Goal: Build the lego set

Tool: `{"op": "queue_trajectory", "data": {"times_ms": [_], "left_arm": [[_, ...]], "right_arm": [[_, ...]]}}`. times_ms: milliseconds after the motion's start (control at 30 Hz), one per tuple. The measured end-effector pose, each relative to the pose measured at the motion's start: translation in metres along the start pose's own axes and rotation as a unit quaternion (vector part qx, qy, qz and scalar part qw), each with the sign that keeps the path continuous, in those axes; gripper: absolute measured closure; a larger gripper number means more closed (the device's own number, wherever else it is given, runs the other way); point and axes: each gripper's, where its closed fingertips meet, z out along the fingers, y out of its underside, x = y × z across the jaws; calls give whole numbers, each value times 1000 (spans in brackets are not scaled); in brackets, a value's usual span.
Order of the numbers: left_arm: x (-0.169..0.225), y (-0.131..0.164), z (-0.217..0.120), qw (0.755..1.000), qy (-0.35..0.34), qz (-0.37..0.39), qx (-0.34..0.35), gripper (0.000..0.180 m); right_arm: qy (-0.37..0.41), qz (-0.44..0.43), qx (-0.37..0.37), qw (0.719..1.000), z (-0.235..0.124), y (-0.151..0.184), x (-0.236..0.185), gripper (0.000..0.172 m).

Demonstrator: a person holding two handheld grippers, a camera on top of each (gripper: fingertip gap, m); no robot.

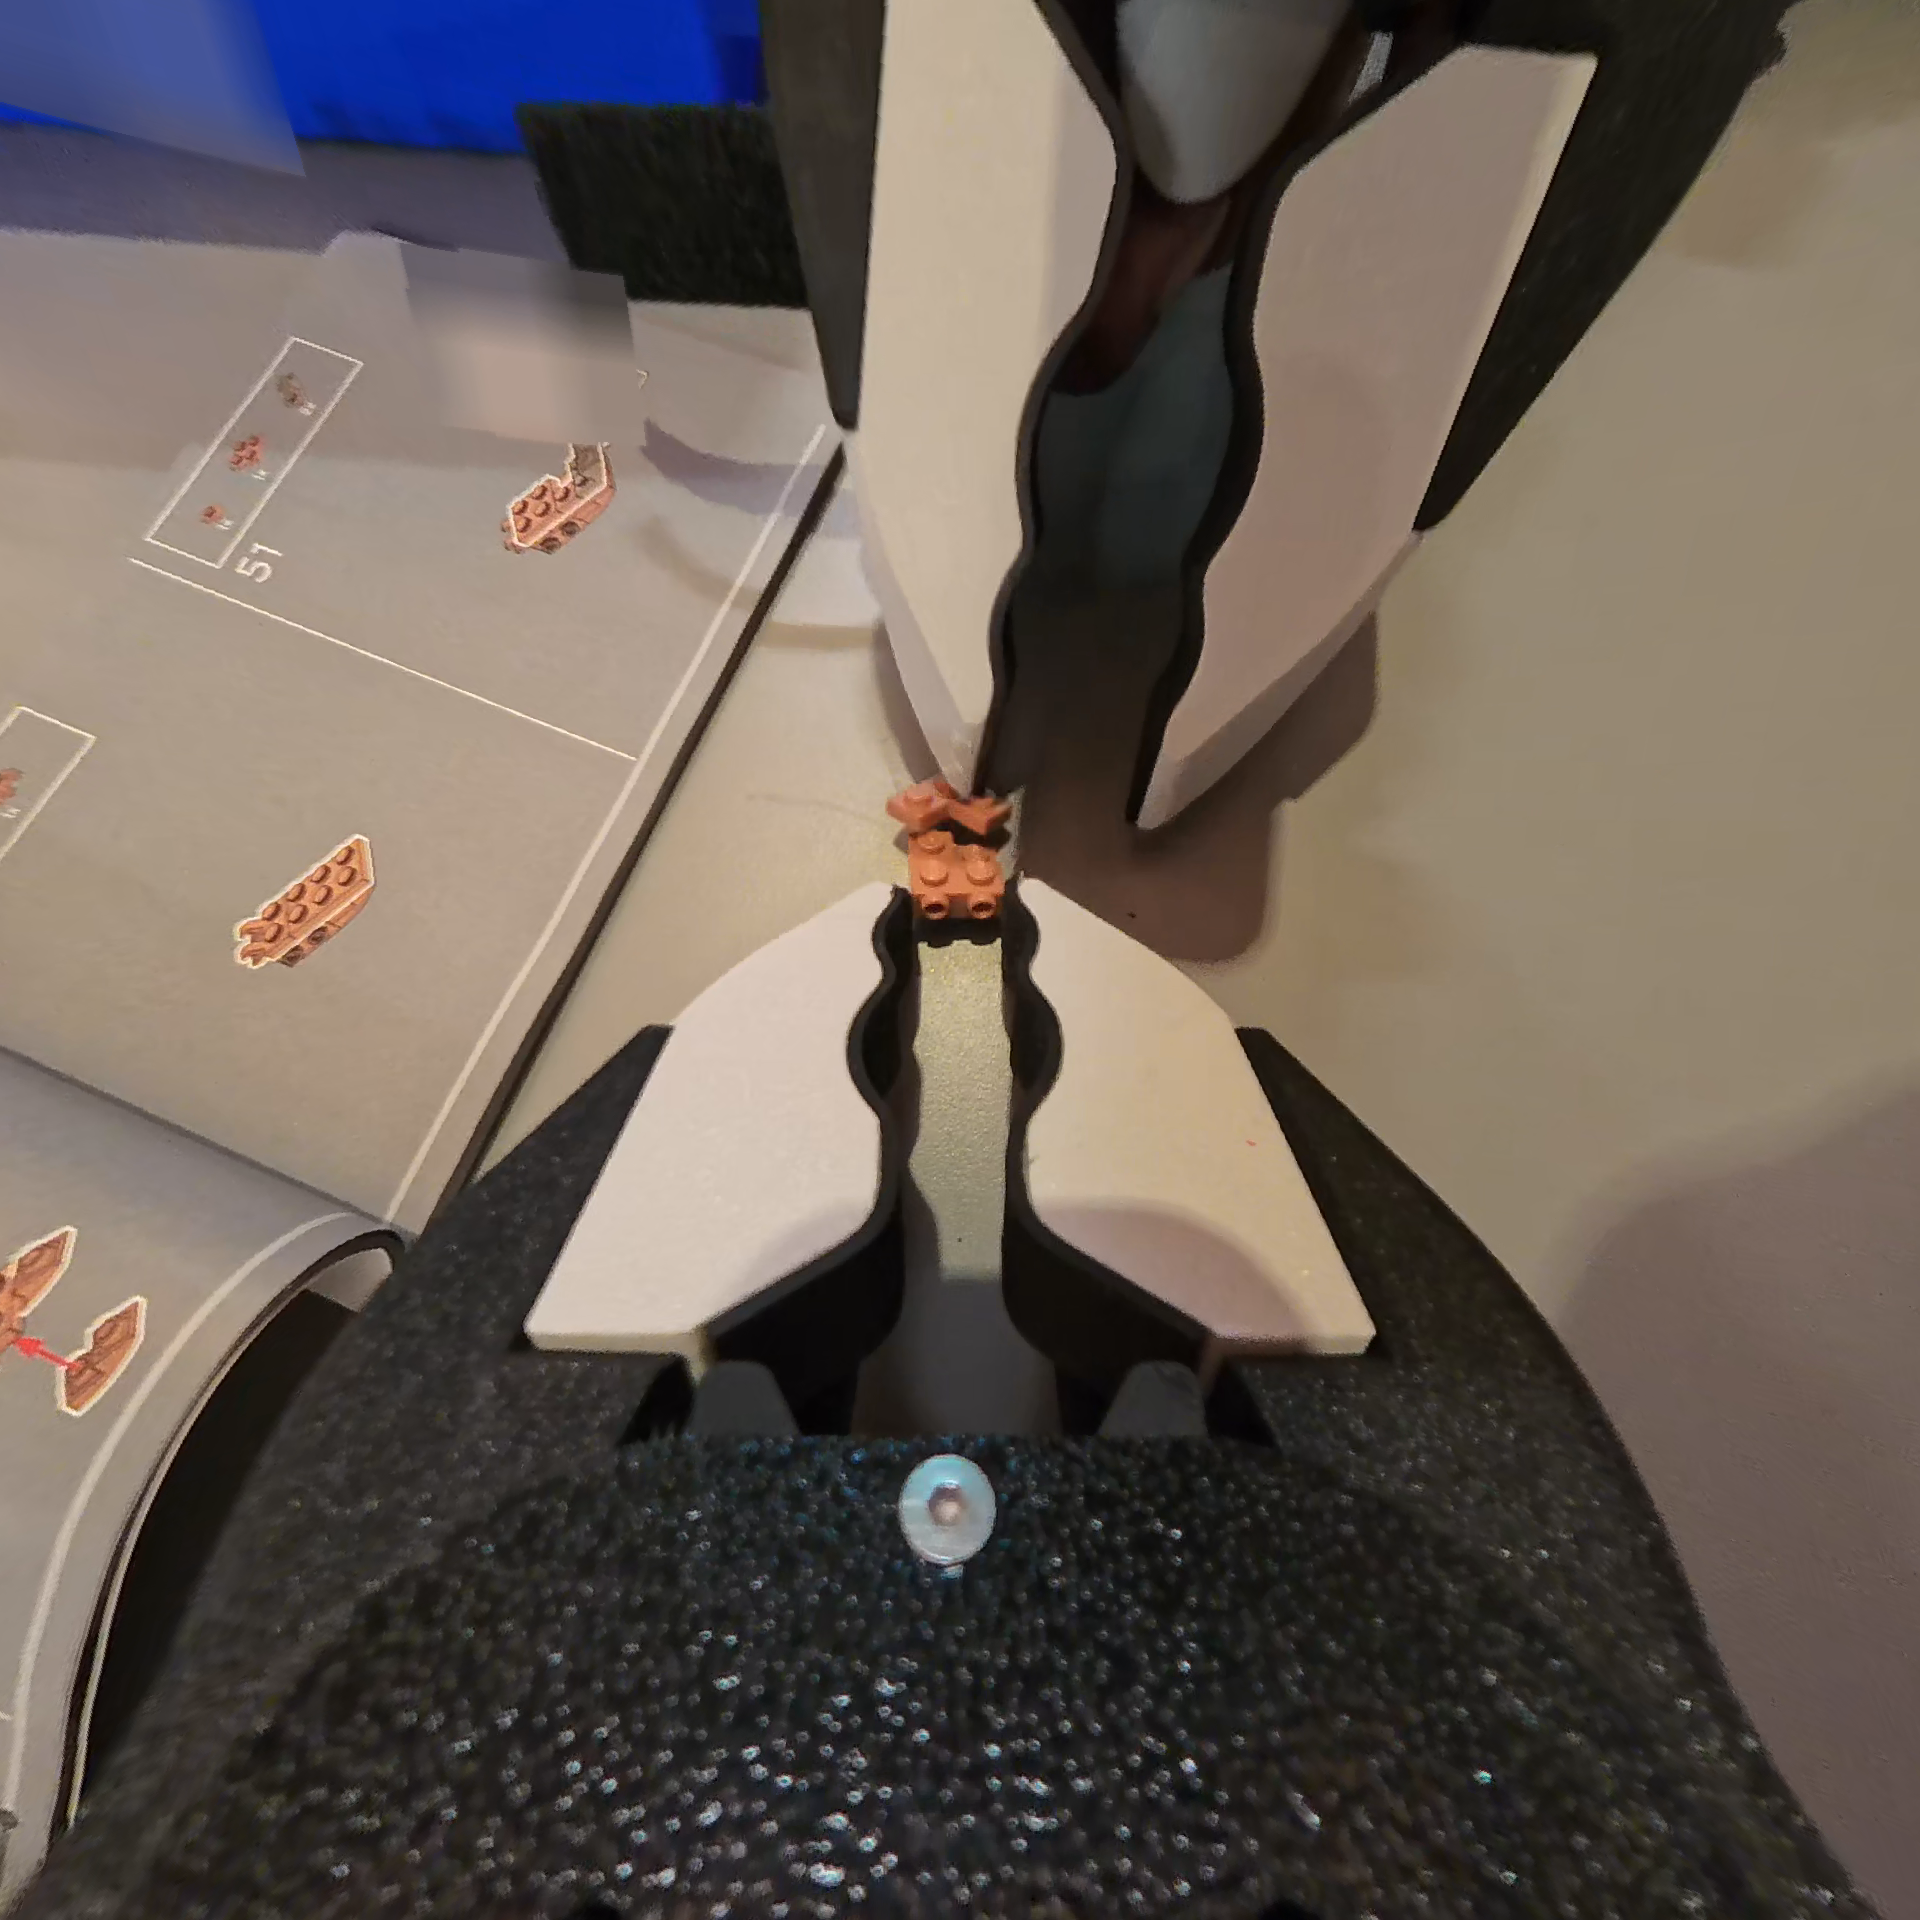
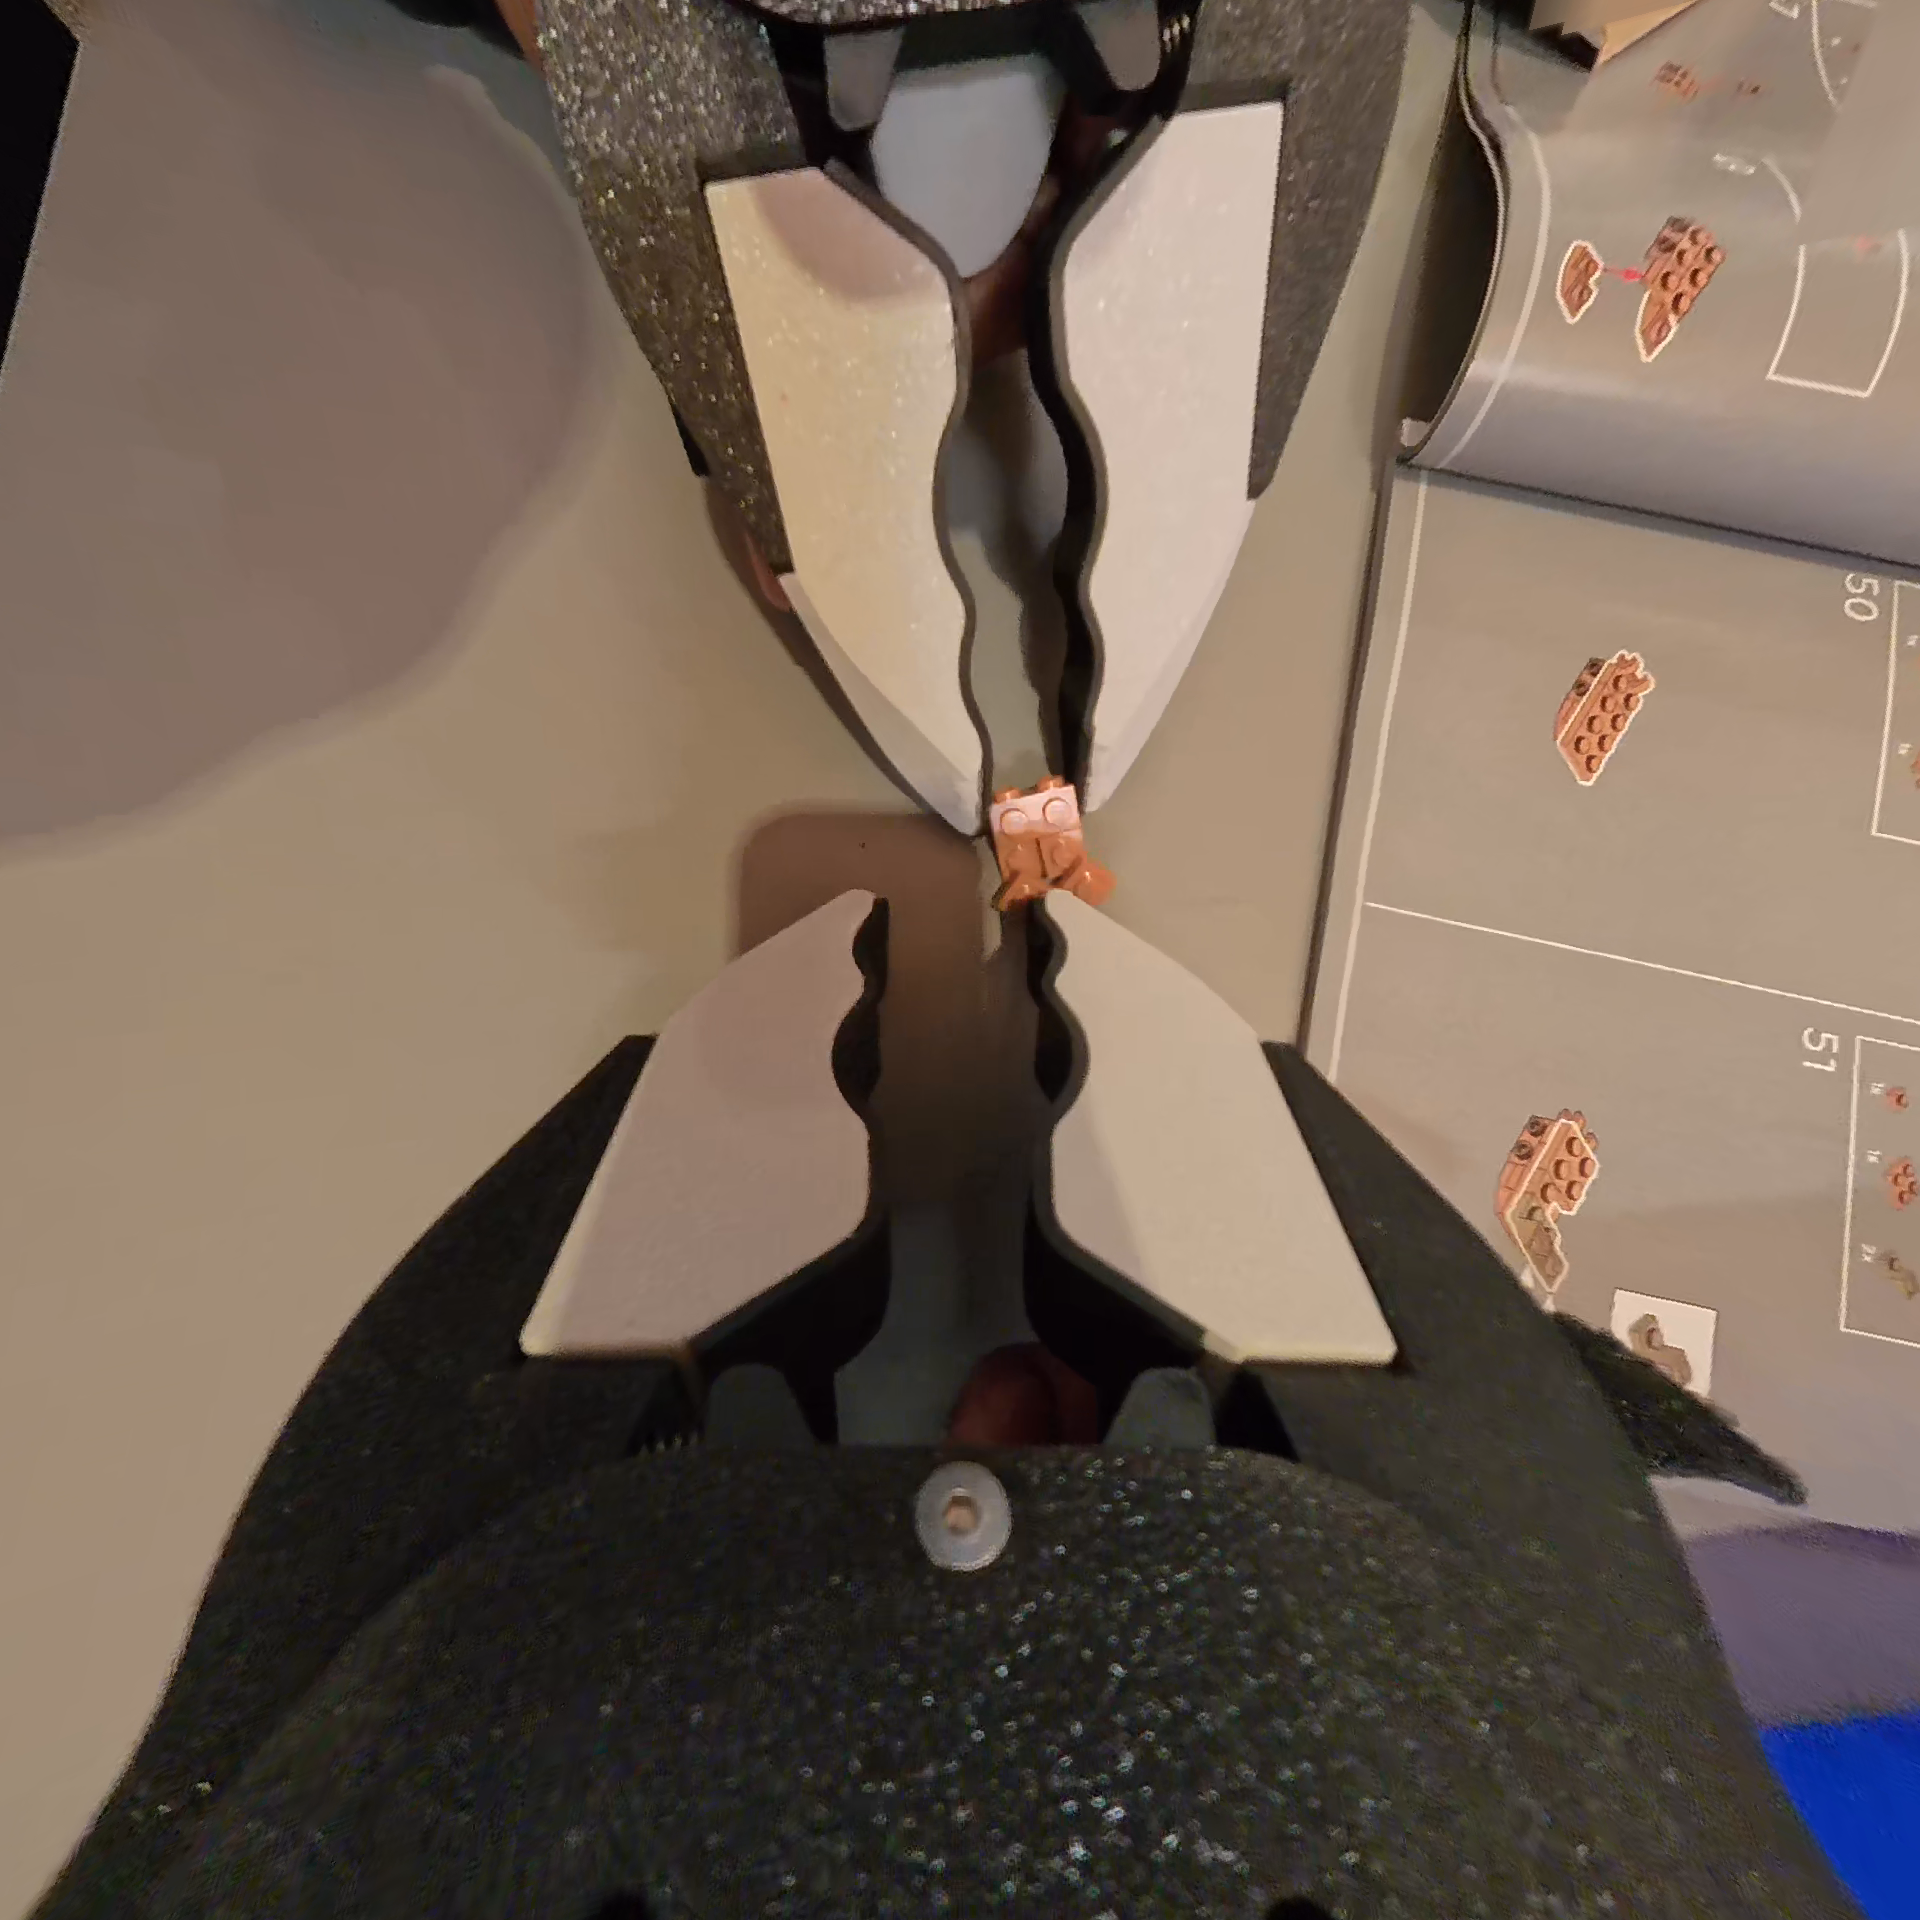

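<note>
My left hand-held gripper (image 1: 958,894) is clamped on a little orange-brown brick (image 1: 956,878). The two fingertips pinch its sides and the studs face up, so it's properly held, just above the desk (image 1: 1610,831).

My right hand-held gripper (image 2: 951,909) comes at the brick from the opposite side, nose to nose with the left one. Its jaws are parted and not gripping anything. Only one fingertip (image 1: 992,769) reaches the brick's far edge, right at a smaller piece in the same orange-brown (image 1: 951,810) that sits crooked on top of the brick. The other finger stands well clear. I honestly can't tell if that small piece is seated on the studs or just resting there, since it's a bit blurry.

Beside the brick, an open grey instruction booklet (image 1: 364,779) lies flat on the desk, with printed drawings of similar brown parts. Past the booklet, farther from the brick, there's a black fuzzy patch (image 1: 665,197) and something bright blue (image 1: 468,62).
</note>
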Motion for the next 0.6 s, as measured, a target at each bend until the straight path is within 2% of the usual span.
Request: {"op": "queue_trajectory", "data": {"times_ms": [600], "left_arm": [[-1, -1, 1, 1000, -16, 18, 0, 164]], "right_arm": [[-4, 51, 7, 999, 2, -2, 1, 146]]}}
